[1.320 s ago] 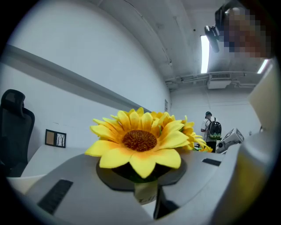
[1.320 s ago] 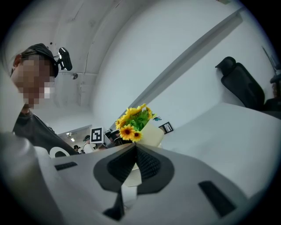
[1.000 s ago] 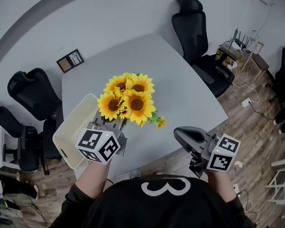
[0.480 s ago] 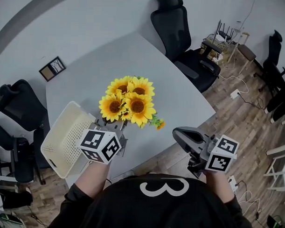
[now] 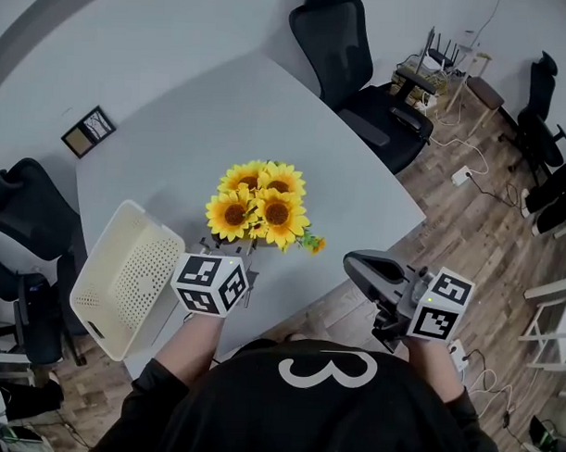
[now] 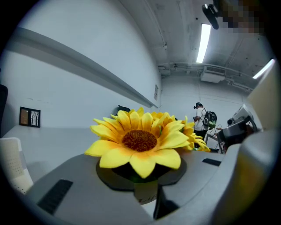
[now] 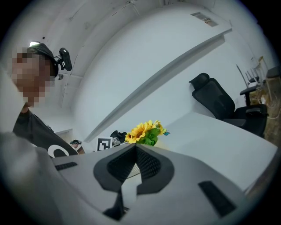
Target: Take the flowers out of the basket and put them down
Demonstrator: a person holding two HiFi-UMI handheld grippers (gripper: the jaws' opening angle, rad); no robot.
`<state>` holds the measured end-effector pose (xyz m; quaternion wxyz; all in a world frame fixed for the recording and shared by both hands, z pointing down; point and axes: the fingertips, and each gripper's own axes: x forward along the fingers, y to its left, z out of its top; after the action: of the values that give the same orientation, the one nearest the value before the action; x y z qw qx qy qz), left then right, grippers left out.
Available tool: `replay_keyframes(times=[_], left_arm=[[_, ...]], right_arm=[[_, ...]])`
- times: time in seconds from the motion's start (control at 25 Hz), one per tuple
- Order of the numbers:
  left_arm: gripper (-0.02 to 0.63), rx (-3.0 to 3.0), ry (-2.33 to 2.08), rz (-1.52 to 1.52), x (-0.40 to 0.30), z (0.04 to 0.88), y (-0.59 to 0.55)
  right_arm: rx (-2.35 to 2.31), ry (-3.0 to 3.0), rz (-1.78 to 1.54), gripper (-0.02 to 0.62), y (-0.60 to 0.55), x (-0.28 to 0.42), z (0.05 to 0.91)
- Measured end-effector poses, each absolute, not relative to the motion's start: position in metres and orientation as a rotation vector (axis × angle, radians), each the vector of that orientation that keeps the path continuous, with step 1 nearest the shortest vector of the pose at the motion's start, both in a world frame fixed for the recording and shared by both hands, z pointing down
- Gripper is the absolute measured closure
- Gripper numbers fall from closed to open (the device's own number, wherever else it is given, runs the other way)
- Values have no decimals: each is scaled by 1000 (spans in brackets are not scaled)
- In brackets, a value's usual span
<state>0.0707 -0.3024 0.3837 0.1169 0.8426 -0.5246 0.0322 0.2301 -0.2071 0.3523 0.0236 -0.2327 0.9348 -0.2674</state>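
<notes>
In the head view the flowers [image 5: 259,203], held by the left gripper [image 5: 225,250], are out of the basket [image 5: 124,270] at lower left but not yet on the worktop [image 5: 175,124]; the left gripper view shows its fingers [image 6: 83,184] pinching them at their base; the right gripper view shows the right gripper [image 7: 135,147] with fingers [image 7: 151,165] pressed together, empty.

Flowers [image 5: 259,204] in left claw [image 5: 228,249] now farther clear of basket [image 5: 133,271].

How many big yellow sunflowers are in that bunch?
4 sunflowers, bunched above the table: back left, back right, front left, front right. Smaller blooms may hide underneath.
</notes>
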Motion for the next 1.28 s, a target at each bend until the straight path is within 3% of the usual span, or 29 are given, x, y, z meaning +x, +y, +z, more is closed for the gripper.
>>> replay_keyframes(times=[0.6, 1.28], left_arm=[[522, 2352, -1555, 222, 61, 478, -319], [520, 2341, -1580, 226, 57, 513, -314]], right_arm=[[-759, 2892, -934, 589, -221, 229, 386], [-732, 2906, -962, 589, -228, 228, 391]])
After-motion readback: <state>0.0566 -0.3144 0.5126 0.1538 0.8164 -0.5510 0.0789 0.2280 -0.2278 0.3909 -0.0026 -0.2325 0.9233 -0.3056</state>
